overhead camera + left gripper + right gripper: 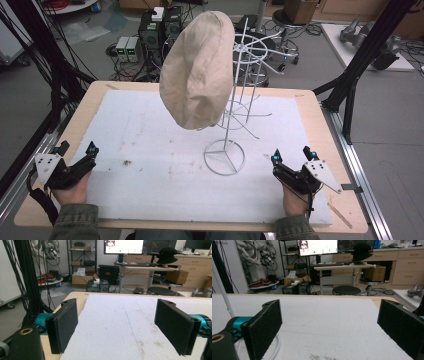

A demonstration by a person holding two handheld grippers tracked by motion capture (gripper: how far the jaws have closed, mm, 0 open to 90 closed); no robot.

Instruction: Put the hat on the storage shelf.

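Hat [197, 70]: soft, light beige cloth, hung on the white rack [231, 125] at mid-table.
Hold: pinch its lower brim; it likely crumples.
Left gripper [77, 147]: jaws wide, near-left.
Right gripper [292, 156]: jaws wide, near-right.

A wire hat stand [235, 105] stands on the mat [150, 150] that covers the table [320, 115], right of the middle. A cap [197, 70] hangs on the stand's left side. The left hand-held gripper [77, 149] rests at the mat's near left edge, the right hand-held gripper [292, 156] at its near right, well apart from the stand's base ring.
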